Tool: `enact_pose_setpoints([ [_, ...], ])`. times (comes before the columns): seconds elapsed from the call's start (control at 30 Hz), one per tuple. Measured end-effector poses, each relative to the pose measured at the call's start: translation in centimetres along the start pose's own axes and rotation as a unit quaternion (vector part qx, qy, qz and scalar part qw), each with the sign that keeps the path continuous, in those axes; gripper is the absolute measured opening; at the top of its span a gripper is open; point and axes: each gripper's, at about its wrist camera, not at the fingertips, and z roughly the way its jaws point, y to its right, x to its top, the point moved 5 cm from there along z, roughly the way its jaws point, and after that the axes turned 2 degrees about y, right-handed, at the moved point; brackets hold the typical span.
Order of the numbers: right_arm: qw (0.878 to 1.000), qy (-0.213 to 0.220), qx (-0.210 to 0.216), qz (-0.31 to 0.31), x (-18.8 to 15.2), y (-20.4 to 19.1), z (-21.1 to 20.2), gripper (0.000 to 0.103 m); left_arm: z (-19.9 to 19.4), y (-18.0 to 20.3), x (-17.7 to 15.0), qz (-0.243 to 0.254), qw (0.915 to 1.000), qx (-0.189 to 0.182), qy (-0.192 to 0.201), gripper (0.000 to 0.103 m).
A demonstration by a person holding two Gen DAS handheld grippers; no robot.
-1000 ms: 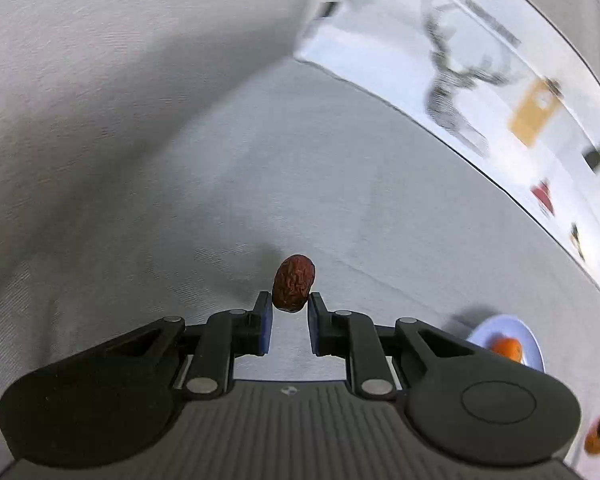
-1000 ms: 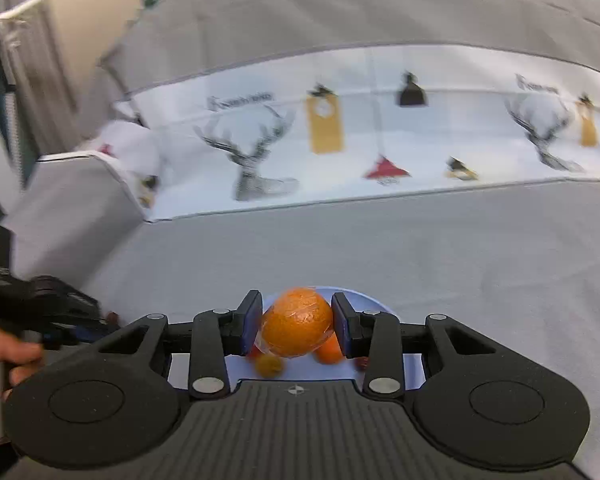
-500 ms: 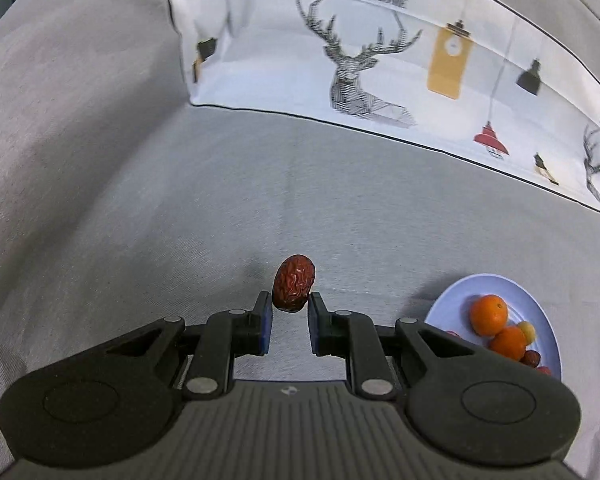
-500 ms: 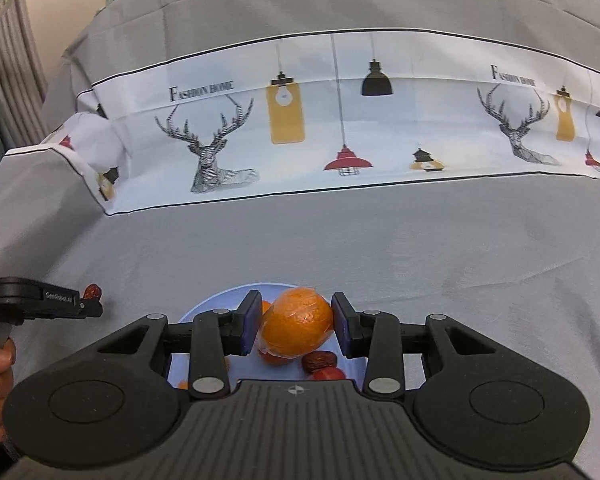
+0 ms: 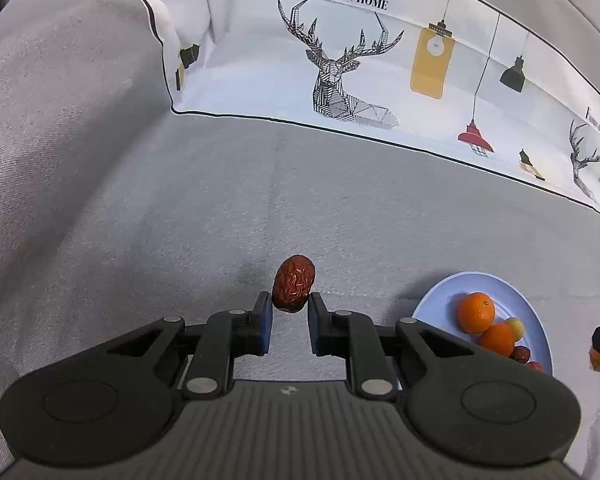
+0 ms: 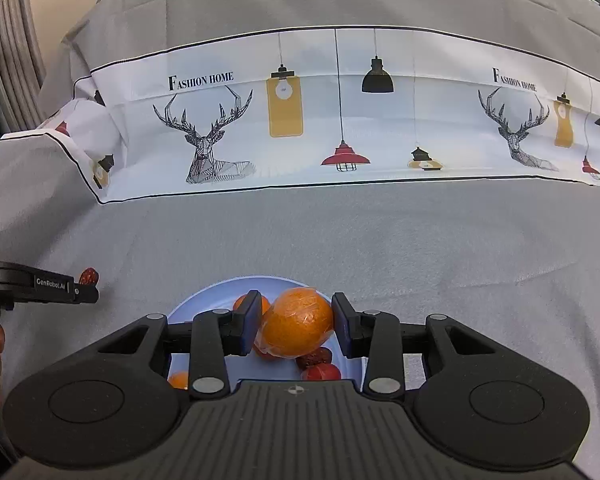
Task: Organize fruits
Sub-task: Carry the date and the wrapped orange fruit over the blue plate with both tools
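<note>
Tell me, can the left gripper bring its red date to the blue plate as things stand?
Probably yes. The left gripper holds the red date over bare grey cloth, and nothing lies between it and the blue plate. The right gripper hangs over the plate with an orange, crowding it.

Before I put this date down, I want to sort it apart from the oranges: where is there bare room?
Free: the grey cloth between the plate and the deer-print band, and left of the date. Crowded: the plate itself, with oranges and dates heaped on it.
</note>
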Motion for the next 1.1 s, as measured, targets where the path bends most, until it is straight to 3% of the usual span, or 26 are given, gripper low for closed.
enact_pose_setpoints([
  [0.23,1.0,-0.003,-0.006,-0.003,0.0,-0.1,0.1,0.04,-0.3,0.7,0.1,0.01,0.9998,-0.013,0.01,0.02],
  [0.37,1.0,-0.006,-0.008,-0.002,-0.1,-0.2,0.2,0.04,-0.7,2.8,-0.1,0.039,0.9966,-0.072,0.013,0.02],
  [0.5,1.0,-0.013,-0.007,-0.005,-0.3,-0.4,0.4,0.04,-1.6,6.5,-1.3,0.115,0.9837,-0.137,0.016,0.02],
  [0.77,1.0,-0.024,-0.009,-0.011,-0.6,-0.3,0.6,0.04,-3.1,11.2,-4.0,0.21,0.9543,-0.21,0.036,0.02],
  [0.9,1.0,-0.027,-0.011,-0.01,-0.6,-0.2,0.6,0.04,-3.1,11.7,-4.4,0.224,0.9485,-0.221,0.038,0.02],
  [1.1,0.999,-0.037,-0.009,-0.015,-0.9,-0.5,0.9,0.04,-2.9,11.5,-4.2,0.221,0.9492,-0.221,0.034,0.02],
])
